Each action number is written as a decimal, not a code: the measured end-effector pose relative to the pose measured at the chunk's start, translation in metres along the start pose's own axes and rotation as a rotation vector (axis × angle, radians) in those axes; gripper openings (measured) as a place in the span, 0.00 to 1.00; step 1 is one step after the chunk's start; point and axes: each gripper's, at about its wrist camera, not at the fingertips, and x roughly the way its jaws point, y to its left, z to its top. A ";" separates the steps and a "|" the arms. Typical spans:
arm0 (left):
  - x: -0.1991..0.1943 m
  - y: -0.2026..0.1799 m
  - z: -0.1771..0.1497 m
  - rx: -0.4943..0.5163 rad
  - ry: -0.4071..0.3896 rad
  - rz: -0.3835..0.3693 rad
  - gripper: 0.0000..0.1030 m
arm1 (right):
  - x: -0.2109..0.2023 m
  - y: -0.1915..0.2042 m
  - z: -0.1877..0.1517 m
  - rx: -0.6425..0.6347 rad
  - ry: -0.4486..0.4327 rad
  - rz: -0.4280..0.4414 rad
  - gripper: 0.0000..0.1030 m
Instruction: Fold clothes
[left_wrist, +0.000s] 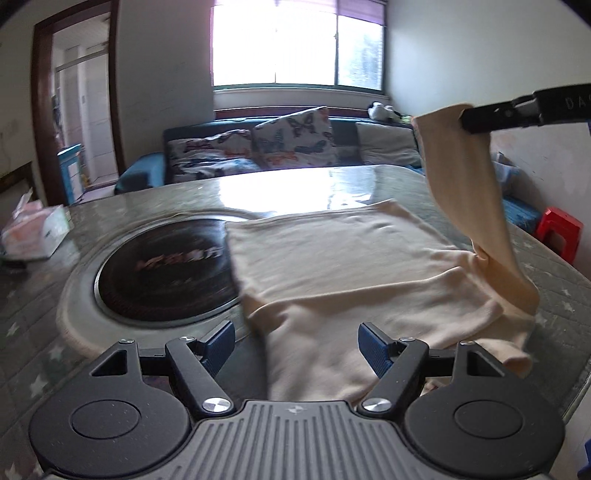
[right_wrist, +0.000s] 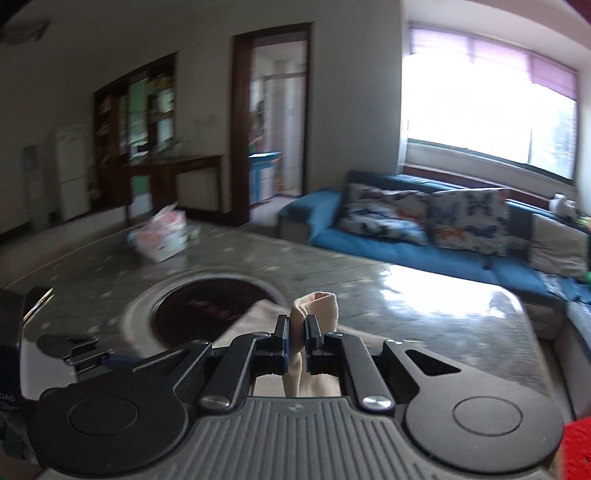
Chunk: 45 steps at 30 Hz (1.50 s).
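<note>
**Jaws on the cream garment**

Right gripper (right_wrist: 296, 334) jaws pinch one strip of the cream garment (left_wrist: 332, 266), lifting it; left gripper (left_wrist: 296, 345) jaws gape, empty. Garment lies folded beside the round hotplate (left_wrist: 162, 269) on the glossy worktop (left_wrist: 129, 206), a blue sofa (right_wrist: 388, 240) beyond.

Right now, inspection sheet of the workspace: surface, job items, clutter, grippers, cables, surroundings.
Surface: glossy table with a star pattern and a round dark inset in a pale ring.
Job's things: cream garment lying mostly flat, its left edge over the inset; one strip lifted off the table at right.
Clutter: tissue box near the table's far left edge.
Grippers: left gripper open, nothing between its fingers, over the garment's near edge; right gripper shut on the lifted strip.
Cables: nothing seen.
Surroundings: blue sofa with butterfly cushions, bright window, open doorway, red stool.
</note>
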 end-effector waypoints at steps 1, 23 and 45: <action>-0.001 0.003 -0.002 -0.006 0.000 0.005 0.74 | 0.005 0.008 -0.001 -0.004 0.008 0.020 0.07; -0.009 0.009 -0.005 -0.022 -0.024 0.033 0.73 | 0.024 0.041 -0.028 -0.054 0.127 0.115 0.37; 0.003 -0.026 -0.002 0.109 -0.025 0.017 0.02 | -0.007 -0.029 -0.117 0.057 0.275 -0.042 0.54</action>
